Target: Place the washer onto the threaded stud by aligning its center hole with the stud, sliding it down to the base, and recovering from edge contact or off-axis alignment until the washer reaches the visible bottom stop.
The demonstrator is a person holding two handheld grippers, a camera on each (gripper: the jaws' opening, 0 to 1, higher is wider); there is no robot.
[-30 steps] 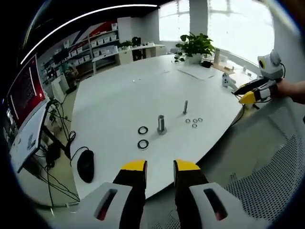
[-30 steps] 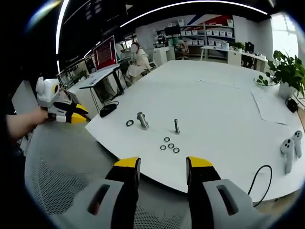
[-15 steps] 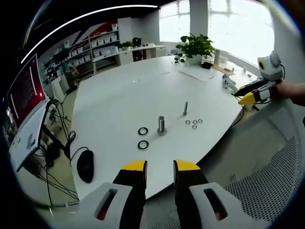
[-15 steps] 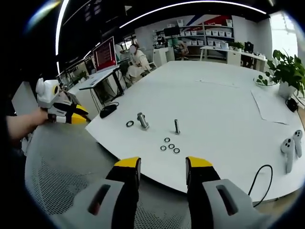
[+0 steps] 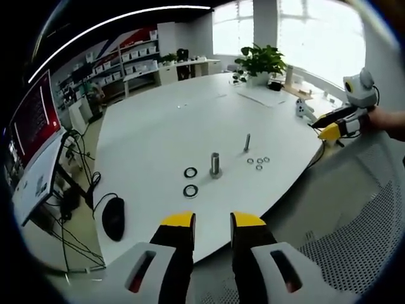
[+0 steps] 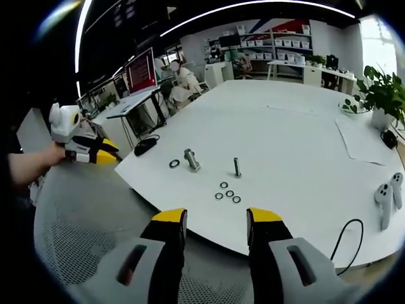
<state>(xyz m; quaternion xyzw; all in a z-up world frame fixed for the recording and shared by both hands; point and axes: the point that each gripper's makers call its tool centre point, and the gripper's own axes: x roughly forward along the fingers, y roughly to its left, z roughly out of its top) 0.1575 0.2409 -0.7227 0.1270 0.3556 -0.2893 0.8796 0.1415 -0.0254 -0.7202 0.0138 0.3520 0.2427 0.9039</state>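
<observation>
Nothing on the table has moved; both grippers remain off its edge. Left gripper jaws stand narrowly apart, empty; right gripper jaws stand wide, empty. Small washers lie just beside the upright threaded stud, well beyond both grippers.

Potted plant, mouse, perhaps controllers
</observation>
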